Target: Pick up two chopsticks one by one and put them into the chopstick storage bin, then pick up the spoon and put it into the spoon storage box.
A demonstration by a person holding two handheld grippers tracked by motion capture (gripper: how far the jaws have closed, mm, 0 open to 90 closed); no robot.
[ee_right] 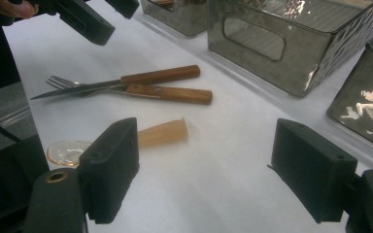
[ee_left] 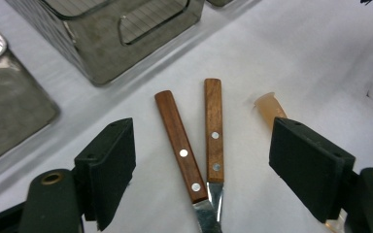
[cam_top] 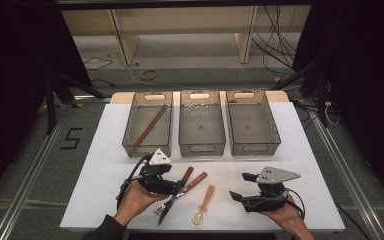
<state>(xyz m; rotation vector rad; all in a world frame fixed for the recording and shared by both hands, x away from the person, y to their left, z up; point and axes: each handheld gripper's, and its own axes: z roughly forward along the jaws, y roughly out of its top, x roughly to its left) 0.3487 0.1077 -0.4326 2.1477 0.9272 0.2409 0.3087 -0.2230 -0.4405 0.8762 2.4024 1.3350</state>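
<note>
Cutlery: your wooden-handled knife (ee_left: 180, 145) and wooden-handled fork (ee_left: 213, 131) lie crossed on the white table (cam_top: 310, 165), near its front edge, left of the middle; handles point toward the bins, blade and tines toward you.
Left gripper (cam_top: 176, 189): you hold it over the two handles; in the left gripper view its jaws stand wide apart, one on either side of them, pressing on nothing.
Spoon: translucent amber plastic spoon (cam_top: 204, 204) lies just right of the knife and fork, bowl toward the front edge.
Right gripper (cam_top: 239, 186): you hold it near the front edge, right of the spoon, jaws wide apart and empty.
Bins: three clear grey plastic bins sit side by side along the back half; the left bin (cam_top: 130, 135) holds brown chopsticks (cam_top: 150, 125).
</note>
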